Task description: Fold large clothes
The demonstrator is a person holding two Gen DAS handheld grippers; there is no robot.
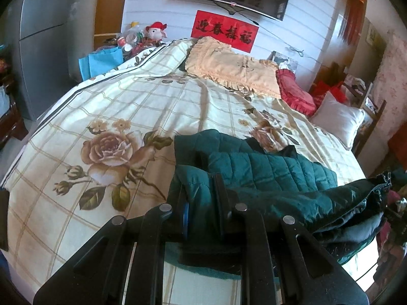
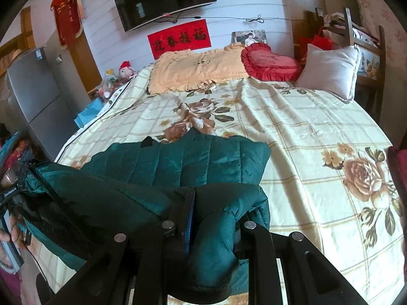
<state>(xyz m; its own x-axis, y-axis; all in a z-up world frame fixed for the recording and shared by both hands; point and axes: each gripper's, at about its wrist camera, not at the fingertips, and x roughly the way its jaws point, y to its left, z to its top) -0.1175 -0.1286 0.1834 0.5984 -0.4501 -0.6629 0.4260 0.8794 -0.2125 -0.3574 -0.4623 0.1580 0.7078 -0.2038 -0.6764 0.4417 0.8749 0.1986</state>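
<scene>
Both grippers are clamped on the same dark green quilted jacket (image 1: 267, 170): left gripper (image 1: 201, 203) pinching one bunched edge, right gripper (image 2: 213, 218) squeezing a fat fold of it. The rest of the jacket sags away from the fingers onto the floral bedspread (image 1: 114, 117). The held edges are bunched and partly hidden behind the fingers. The red banner (image 2: 179, 39) on the wall has black Chinese characters I can't make out
</scene>
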